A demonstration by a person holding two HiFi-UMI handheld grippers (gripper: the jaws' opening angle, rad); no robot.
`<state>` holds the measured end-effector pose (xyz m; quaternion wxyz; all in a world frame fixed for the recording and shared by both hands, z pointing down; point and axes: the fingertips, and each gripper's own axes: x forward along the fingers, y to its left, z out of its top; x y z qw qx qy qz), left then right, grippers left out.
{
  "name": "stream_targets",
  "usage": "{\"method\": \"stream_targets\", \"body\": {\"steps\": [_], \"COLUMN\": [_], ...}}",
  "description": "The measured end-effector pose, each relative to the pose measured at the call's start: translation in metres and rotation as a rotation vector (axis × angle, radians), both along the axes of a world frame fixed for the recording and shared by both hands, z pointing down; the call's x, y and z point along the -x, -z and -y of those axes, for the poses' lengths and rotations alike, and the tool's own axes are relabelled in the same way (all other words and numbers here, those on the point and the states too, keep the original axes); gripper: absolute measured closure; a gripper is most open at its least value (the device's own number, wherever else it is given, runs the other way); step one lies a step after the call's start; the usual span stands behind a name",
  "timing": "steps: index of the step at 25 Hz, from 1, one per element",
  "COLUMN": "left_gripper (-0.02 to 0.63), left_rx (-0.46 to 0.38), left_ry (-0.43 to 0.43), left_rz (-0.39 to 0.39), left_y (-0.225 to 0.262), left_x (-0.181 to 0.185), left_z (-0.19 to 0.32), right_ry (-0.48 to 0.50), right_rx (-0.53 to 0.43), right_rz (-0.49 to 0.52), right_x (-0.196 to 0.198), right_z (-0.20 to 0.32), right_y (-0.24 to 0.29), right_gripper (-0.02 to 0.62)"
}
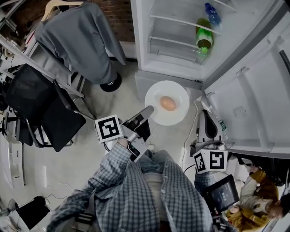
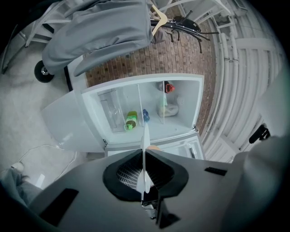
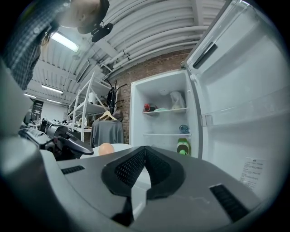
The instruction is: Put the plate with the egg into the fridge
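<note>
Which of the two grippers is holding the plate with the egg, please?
The left gripper: its jaws clamp the plate by its rim, while the right gripper is beside it, jaws together on nothing.

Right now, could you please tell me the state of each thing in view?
Fridge: door open.
Plate: held by its rim, outside the fridge.
Egg: whole, resting on the plate.
Left gripper: shut on the plate.
Right gripper: shut, empty.
Green bottle: inside the fridge.

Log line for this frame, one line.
left gripper: shut on plate rim | egg: on plate | plate: held before open fridge, not inside | right gripper: shut, empty
</note>
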<state>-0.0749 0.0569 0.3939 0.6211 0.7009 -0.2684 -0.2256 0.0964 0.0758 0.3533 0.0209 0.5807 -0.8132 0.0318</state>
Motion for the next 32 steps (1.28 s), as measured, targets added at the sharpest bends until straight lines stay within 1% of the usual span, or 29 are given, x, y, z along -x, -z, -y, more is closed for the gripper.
{"method": "stream_targets", "body": {"steps": [5, 10, 16, 25, 32], "left_gripper": [0.588, 0.588, 0.588, 0.588, 0.588], "left_rx": [0.013, 0.026, 0.030, 0.004, 0.007], "left_ry": [0.010, 0.033, 0.073, 0.118, 0.152], "left_rz": [-0.012, -0.019, 0.004, 0.006, 0.004], "left_y": [-0.002, -0.008, -0.014, -0.001, -0.001], "left_x": [0.000, -0.004, -0.014, -0.034, -0.042], "left_z": [0.022, 0.047, 0.096, 0.173, 0.208], "right_ry": [0.011, 0.042, 0.116, 0.220, 0.266], "right_rx": [0.009, 0.002, -0.018, -0.027, -0.044], "right_rz": [-0.010, -0.027, -0.109, -0.125, -0.151], "right_x": [0.000, 0.001, 0.001, 0.007, 0.004], "right_z": [0.025, 0.053, 0.102, 0.175, 0.208], "right_y": [-0.002, -0.002, -0.002, -0.001, 0.003], "right_gripper": [0.589, 0.589, 0.589, 0.589, 0.589]}}
